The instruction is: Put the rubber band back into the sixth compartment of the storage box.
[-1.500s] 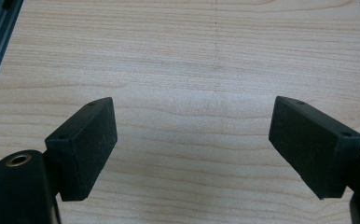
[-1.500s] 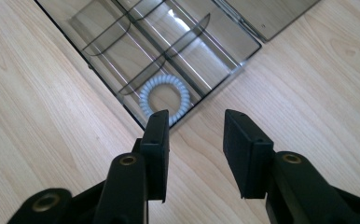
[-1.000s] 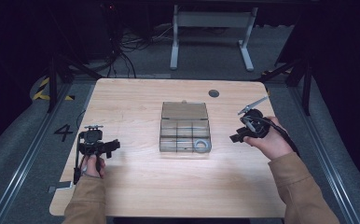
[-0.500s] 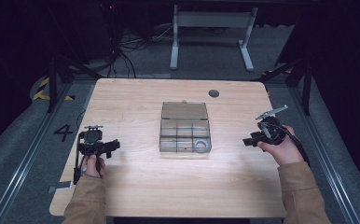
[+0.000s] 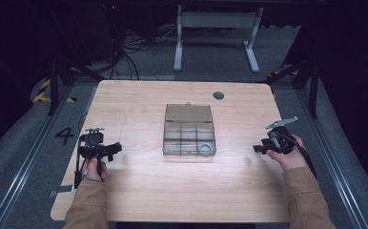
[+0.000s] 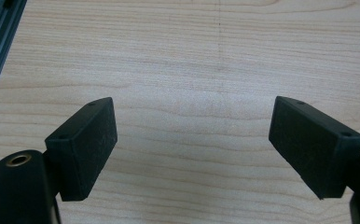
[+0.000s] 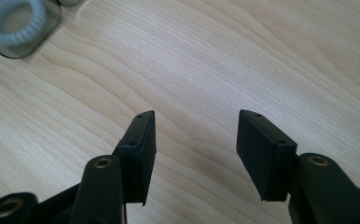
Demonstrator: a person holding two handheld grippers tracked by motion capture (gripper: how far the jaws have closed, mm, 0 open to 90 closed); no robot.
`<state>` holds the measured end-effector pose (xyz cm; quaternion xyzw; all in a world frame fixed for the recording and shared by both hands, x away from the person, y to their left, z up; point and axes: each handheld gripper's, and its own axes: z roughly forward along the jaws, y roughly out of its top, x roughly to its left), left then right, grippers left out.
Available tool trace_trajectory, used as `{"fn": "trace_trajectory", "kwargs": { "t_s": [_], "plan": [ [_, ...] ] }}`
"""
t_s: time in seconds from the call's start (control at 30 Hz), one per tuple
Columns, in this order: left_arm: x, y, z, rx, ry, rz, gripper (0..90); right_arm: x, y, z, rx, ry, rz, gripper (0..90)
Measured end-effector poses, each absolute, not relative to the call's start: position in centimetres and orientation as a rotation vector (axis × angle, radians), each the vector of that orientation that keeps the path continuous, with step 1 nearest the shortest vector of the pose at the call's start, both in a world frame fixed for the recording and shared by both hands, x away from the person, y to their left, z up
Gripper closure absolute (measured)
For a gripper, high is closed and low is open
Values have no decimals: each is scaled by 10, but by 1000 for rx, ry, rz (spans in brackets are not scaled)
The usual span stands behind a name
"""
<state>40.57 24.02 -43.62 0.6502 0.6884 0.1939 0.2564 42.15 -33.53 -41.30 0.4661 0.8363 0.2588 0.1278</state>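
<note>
A clear plastic compartment box [image 5: 189, 135] sits mid-table with its lid standing open at the back. A pale coiled ring [image 5: 205, 149] lies in its front right compartment, and shows blurred as the ring [image 7: 15, 21] at the top left of the right gripper view. My right gripper [image 5: 259, 148] is low over the table near its right edge, well right of the box; its jaws have just been opening and stand open over bare wood [image 7: 194, 140]. My left gripper [image 5: 111, 149] rests near the left edge, jaws wide open over bare wood [image 6: 192, 135].
The wooden table [image 5: 139, 191] has a dark round grommet [image 5: 219, 95] at the back right. A metal rail [image 5: 25, 157] runs along the floor on the left, beside a painted 4 [image 5: 65, 136]. A desk frame [image 5: 215, 28] stands beyond the far edge.
My right hand has moved rightward and down, away from the box toward the table's right edge, and its jaws have spread wider. The left hand has stayed put.
</note>
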Motion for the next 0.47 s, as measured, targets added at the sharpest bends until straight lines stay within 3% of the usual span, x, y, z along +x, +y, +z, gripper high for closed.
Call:
{"fn": "trace_trajectory", "kwargs": {
  "t_s": [0.47],
  "plan": [
    [405,240,-436,1773,1852,513,159,419,-342,-438,1417,2425,718,486]
  ]
}}
